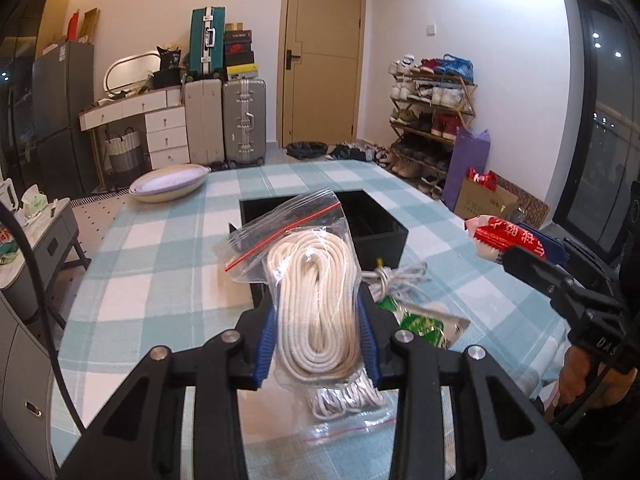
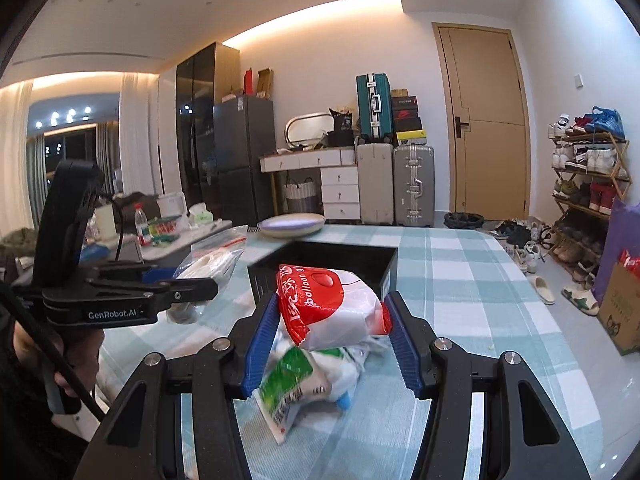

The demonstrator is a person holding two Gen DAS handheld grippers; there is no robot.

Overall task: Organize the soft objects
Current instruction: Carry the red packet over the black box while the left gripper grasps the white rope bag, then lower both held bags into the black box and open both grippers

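Left wrist view: left claw [image 1: 316, 344] pinches a rope bag [image 1: 312, 288], upright, lifted off the checked bench [image 1: 160, 264]. Right claw [image 2: 334, 344] grips a red-white packet [image 2: 332, 308]. Just beyond both sits the open black box [image 1: 376, 232], likely their destination; the rope bag looks slightly nearer.

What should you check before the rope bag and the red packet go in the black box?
1. Left gripper shut on the rope bag: ok.
2. Right gripper shut on the red packet: ok.
3. Black box open on top: ok.
4. Room left inside the box: cannot tell.
5. Rope bag zipped shut: cannot tell.
6. Green packet lying under the red one, clear of the pads: cannot tell.
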